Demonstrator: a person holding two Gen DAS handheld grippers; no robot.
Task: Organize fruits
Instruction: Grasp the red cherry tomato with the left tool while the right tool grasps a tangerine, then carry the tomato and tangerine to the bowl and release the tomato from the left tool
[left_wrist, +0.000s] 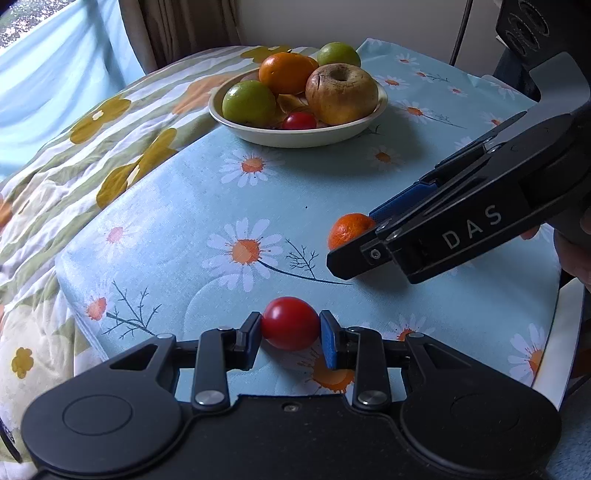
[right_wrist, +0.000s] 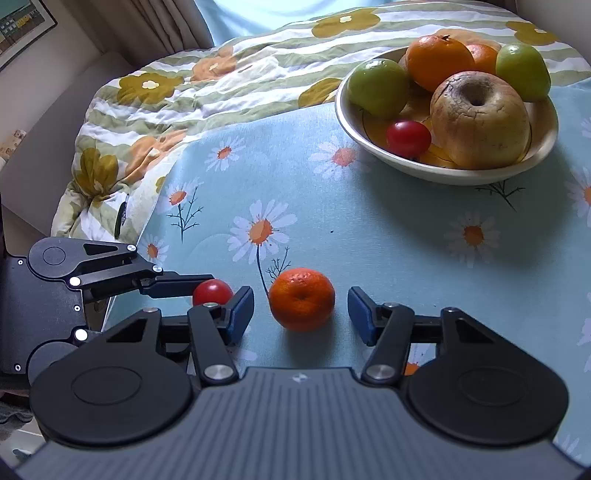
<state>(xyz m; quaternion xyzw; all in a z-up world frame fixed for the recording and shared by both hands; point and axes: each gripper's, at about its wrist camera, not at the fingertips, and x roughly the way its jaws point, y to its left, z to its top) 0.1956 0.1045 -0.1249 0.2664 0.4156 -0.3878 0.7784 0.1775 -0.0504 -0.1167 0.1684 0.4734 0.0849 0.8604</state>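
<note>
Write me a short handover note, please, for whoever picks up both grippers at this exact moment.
Left gripper: shut on the loose cherry tomato, low over the daisy cloth.
Right gripper: open, fingers either side of the small mandarin, not yet closed on it.
Bowl at the far side already holds two green fruits, oranges, a wrinkled apple and another cherry tomato.
Left to do: carry the held tomato to the bowl, close on the mandarin and bring it over too.

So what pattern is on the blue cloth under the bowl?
White daisies with orange centres on the cloth, clearest in the right wrist view.
</note>
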